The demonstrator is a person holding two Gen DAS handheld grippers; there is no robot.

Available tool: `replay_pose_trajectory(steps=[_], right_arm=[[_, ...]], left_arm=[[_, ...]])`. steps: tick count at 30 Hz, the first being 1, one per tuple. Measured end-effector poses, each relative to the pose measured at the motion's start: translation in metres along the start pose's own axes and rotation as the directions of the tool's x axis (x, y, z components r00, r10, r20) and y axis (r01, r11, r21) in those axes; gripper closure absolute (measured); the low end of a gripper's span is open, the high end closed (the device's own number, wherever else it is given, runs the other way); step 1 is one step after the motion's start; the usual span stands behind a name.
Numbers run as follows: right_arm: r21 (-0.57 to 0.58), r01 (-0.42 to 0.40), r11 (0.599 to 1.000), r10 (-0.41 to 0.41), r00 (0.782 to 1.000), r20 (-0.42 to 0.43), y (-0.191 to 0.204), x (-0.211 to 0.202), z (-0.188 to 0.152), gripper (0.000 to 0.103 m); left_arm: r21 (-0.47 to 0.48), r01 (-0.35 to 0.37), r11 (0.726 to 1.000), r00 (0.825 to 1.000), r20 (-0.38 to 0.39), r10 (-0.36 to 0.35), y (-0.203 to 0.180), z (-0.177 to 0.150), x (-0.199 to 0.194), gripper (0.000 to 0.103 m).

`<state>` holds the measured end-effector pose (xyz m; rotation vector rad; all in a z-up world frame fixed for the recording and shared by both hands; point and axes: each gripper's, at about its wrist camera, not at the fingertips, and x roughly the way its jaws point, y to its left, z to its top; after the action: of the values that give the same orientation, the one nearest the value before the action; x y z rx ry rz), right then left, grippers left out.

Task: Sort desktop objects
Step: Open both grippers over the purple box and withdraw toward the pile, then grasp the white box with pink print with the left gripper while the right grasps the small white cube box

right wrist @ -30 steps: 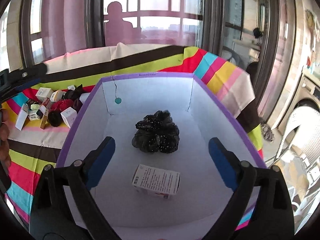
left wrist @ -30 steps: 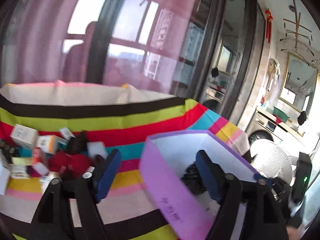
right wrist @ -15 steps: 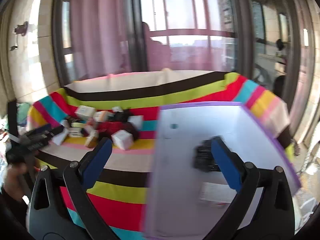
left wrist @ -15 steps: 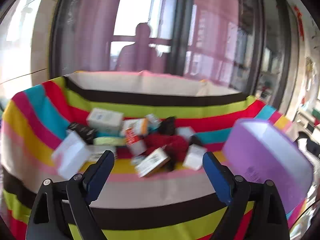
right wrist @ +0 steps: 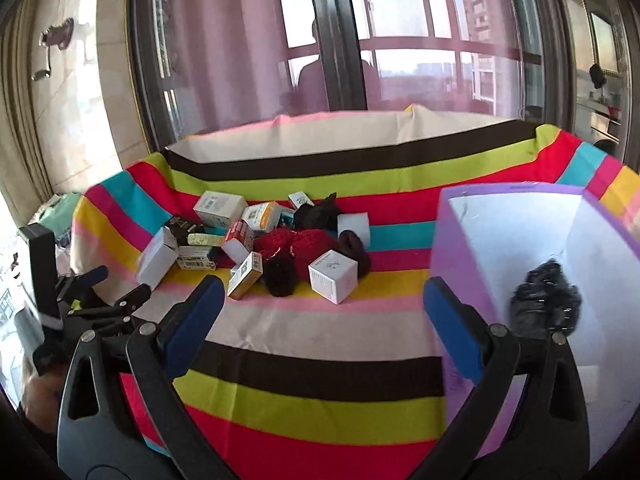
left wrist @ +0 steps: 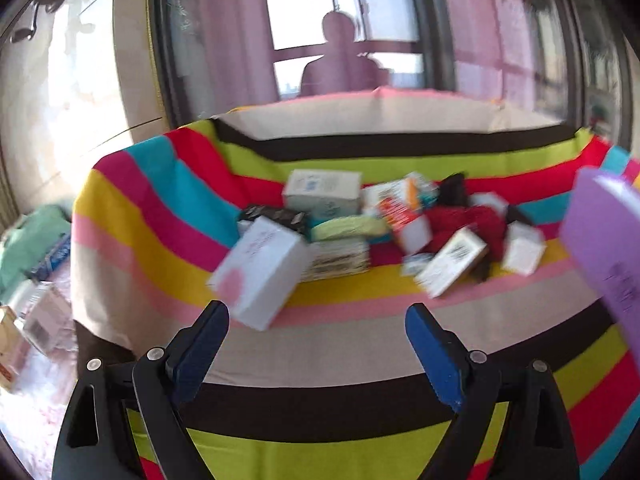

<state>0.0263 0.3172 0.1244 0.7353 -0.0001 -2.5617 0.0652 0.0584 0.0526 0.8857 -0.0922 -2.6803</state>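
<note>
Small boxes (right wrist: 334, 276) heap beside the purple bin (right wrist: 460, 240); both grippers' fingers (left wrist: 202, 350) (right wrist: 452, 328) spread empty.

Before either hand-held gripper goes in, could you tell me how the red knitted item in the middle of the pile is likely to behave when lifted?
The red knitted item looks soft and crumpled, so it will probably sag and drape rather than hold its shape. Small boxes such as the white cube box lean against it, so lifting it may tip or drag them. It seems light and unlikely to break.

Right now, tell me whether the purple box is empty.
Not empty: a black hair scrunchie lies on the white floor of the purple box. The gripper hides part of it.
</note>
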Motion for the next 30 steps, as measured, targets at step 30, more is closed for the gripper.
replay_pose_trajectory(steps=[30], right_arm=[[0.142, 0.177, 0.974, -0.135, 0.955, -0.264, -0.022, 0.173, -0.003, 0.003]], left_arm=[[0.271, -0.429, 0.862, 0.864, -0.155, 0.479, -0.011, 0.014, 0.115, 0.016]])
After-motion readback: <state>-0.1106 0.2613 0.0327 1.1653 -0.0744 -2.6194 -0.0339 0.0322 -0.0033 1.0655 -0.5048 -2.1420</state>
